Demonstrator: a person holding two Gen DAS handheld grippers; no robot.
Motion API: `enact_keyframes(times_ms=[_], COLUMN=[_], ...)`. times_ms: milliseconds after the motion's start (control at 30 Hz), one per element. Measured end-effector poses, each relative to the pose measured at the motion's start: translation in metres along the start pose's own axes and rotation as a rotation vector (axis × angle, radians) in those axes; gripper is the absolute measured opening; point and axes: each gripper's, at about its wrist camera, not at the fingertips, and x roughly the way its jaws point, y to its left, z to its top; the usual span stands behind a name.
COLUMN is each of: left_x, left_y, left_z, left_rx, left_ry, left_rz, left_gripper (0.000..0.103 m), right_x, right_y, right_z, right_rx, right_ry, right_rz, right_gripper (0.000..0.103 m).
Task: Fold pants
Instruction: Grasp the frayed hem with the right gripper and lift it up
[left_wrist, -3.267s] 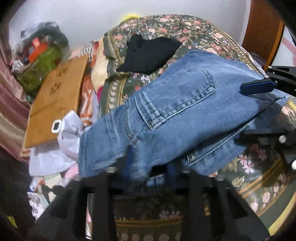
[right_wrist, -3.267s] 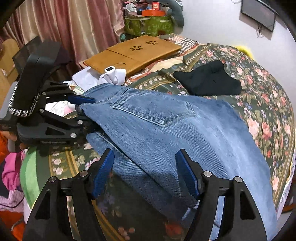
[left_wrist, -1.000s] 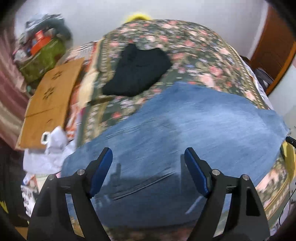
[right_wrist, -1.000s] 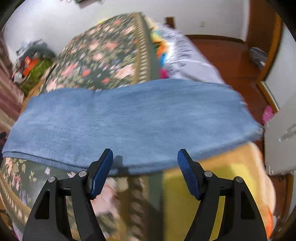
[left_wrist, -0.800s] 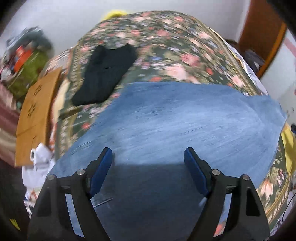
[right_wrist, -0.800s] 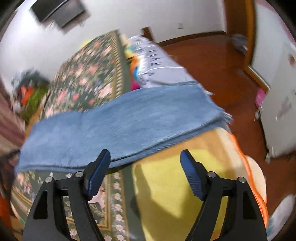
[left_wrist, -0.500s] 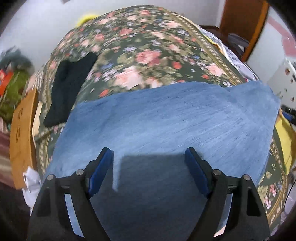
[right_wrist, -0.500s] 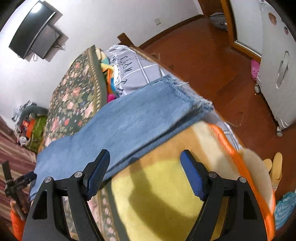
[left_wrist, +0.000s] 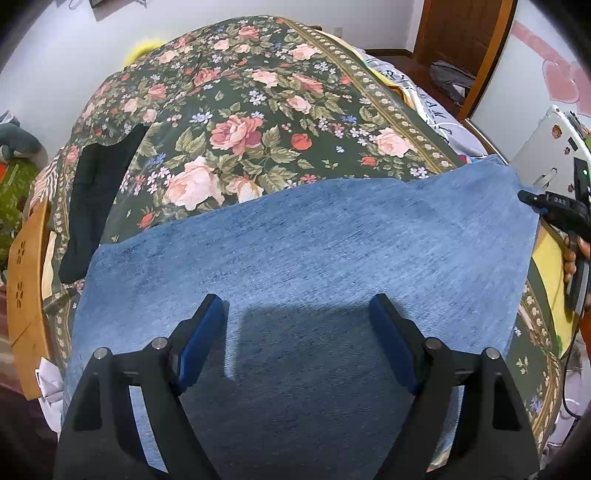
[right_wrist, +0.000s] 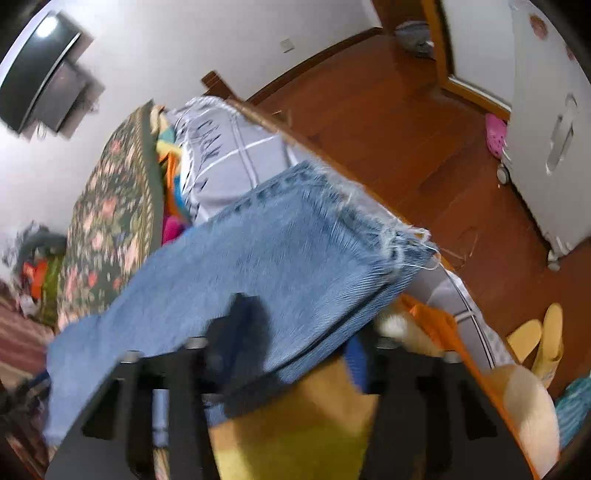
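Blue jeans (left_wrist: 314, 251) lie folded lengthwise across the floral bedspread (left_wrist: 236, 122). My left gripper (left_wrist: 297, 314) is open above the middle of the legs, holding nothing. In the right wrist view the frayed leg hems (right_wrist: 369, 221) lie at the bed's edge. My right gripper (right_wrist: 295, 350) is at the near edge of the leg ends, with denim (right_wrist: 258, 273) lying over its left finger and the right finger just clear of the cloth. Whether it grips the cloth is hidden. The right gripper also shows at the right edge of the left wrist view (left_wrist: 554, 210).
A black garment (left_wrist: 96, 192) lies on the bedspread's far left. A wooden board (left_wrist: 26, 280) sits at the left edge. A yellow and orange blanket (right_wrist: 295, 424) lies under the leg ends. Wooden floor (right_wrist: 406, 122), slippers (right_wrist: 539, 343) and a white appliance (right_wrist: 546, 122) are beyond the bed.
My left gripper has let go of the waist and moved right along the legs, open. My right gripper has moved to the leg ends and slid into the denim edge.
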Motion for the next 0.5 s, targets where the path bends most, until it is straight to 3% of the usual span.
enact_keyframes(times_ms=[67, 200, 333, 500], left_x=[-0.002, -0.002, -0.004, -0.041], left_y=[-0.003, -0.007, -0.005, 0.016], left_z=[-0.001, -0.004, -0.005, -0.008], left_rx=[0.010, 0.034, 0.017, -0.054], left_ry=[-0.009, -0.017, -0.023, -0.135], left_rz=[-0.001, 0.021, 0.031, 0.028], left_gripper=[0.081, 0.082, 0.081, 0.081], right_x=[0.000, -0.011, -0.036, -0.078], right_y=[0.000, 0.016, 0.031, 0.081], right_z=[0.005, 0.009, 0.020, 0.030], right_rx=[0.005, -0.103, -0.116, -0.220], right_ry=[-0.002, -0.046, -0.119, -0.217], right_rz=[0.008, -0.043, -0.039, 0.014], right_gripper=[0.009, 0.007, 0.007, 0.006])
